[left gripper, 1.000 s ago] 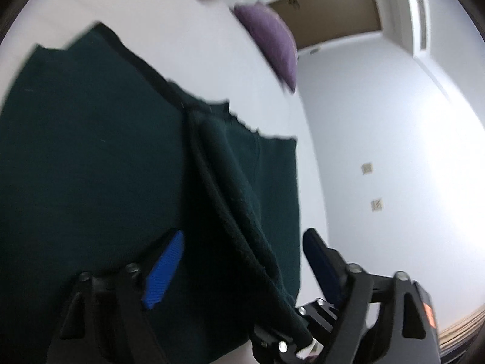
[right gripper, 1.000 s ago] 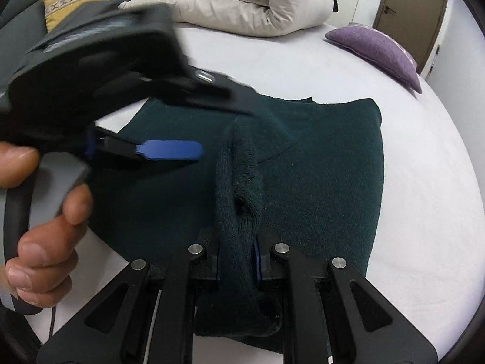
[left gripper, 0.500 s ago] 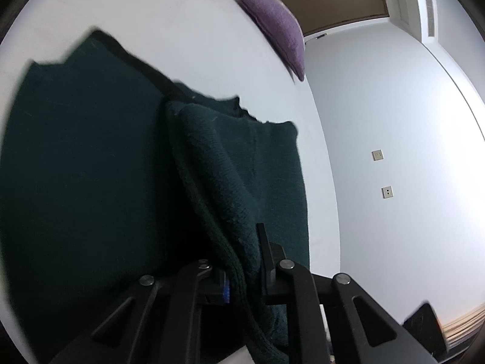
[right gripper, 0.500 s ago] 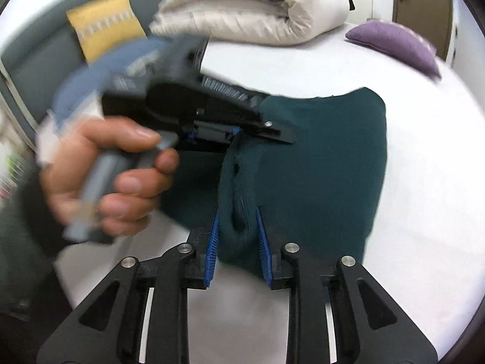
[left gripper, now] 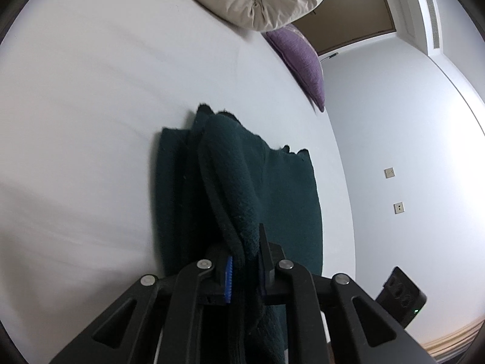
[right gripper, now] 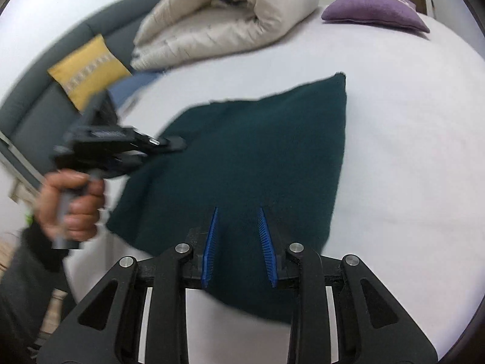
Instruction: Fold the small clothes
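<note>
White bedding [right gripper: 409, 157] fills the scene, with a rolled cream duvet [right gripper: 224, 21] at its head. Below the duvet, a dark green knitted garment [right gripper: 257, 157] is spread, its long axis running away from the jaws. A raised fold of it is pinched in the closed left gripper [left gripper: 244, 268]. The right gripper [right gripper: 239, 245], nearer the hem, has just been opening; cloth is seen between the parted pads, unpressed.

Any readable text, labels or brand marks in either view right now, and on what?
None can be read.
Left claw: a pale strip on its body, too blurred to read.
Yellow cushion: a woven pattern band, no lettering.
Wall plates: no markings visible.
Dark green garment: no label visible.
</note>
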Demonstrator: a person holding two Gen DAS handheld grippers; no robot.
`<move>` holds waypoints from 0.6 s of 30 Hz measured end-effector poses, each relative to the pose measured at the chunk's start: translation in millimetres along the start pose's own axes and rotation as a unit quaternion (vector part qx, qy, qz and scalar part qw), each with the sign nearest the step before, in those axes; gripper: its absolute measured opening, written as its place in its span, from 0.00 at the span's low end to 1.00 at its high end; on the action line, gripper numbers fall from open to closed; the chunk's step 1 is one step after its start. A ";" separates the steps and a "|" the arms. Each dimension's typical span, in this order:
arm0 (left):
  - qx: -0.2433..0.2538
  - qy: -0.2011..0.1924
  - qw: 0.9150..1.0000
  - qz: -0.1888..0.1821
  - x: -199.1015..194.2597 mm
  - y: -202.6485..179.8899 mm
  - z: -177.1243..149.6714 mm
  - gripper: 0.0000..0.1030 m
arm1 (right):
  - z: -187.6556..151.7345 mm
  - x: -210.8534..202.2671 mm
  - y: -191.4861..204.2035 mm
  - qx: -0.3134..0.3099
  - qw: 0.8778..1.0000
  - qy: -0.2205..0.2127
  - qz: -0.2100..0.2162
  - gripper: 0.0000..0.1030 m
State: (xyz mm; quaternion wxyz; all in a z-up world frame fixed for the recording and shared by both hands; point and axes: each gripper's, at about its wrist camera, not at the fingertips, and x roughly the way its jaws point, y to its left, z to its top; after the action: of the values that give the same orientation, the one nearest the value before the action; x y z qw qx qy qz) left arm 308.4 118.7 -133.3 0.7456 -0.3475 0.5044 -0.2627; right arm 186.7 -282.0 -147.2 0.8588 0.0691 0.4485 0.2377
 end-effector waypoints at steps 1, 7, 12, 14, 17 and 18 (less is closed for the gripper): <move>0.000 -0.003 1.000 -0.001 -2.6 1.8 1.4 0.12 | 5.2 6.6 -3.2 -0.002 1.000 0.001 -0.002 0.26; -0.009 -0.017 1.000 -0.004 -14.7 16.4 1.5 0.11 | -5.7 17.8 17.1 -0.016 1.000 0.007 0.018 0.26; -0.026 -0.023 0.999 -0.005 -15.6 30.3 -4.5 0.11 | -15.7 40.6 46.7 -0.034 0.999 0.034 0.018 0.26; -0.036 -0.027 0.999 -0.006 -18.9 39.6 -8.2 0.11 | -23.0 47.4 51.9 -0.041 0.998 0.040 0.013 0.26; -0.048 -0.033 0.998 -0.013 -21.8 46.7 -13.8 0.11 | -27.1 52.0 53.0 -0.028 0.999 0.039 0.019 0.26; -0.051 -0.034 0.998 -0.013 -21.4 47.9 -14.3 0.11 | -28.1 54.5 53.5 -0.028 0.999 0.040 0.021 0.26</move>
State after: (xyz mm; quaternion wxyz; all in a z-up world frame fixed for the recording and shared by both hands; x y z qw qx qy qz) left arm 289.5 160.7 -162.1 0.7400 -0.4000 0.4873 -0.2343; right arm 172.0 -212.0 -186.2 0.8368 0.0444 0.4738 0.2706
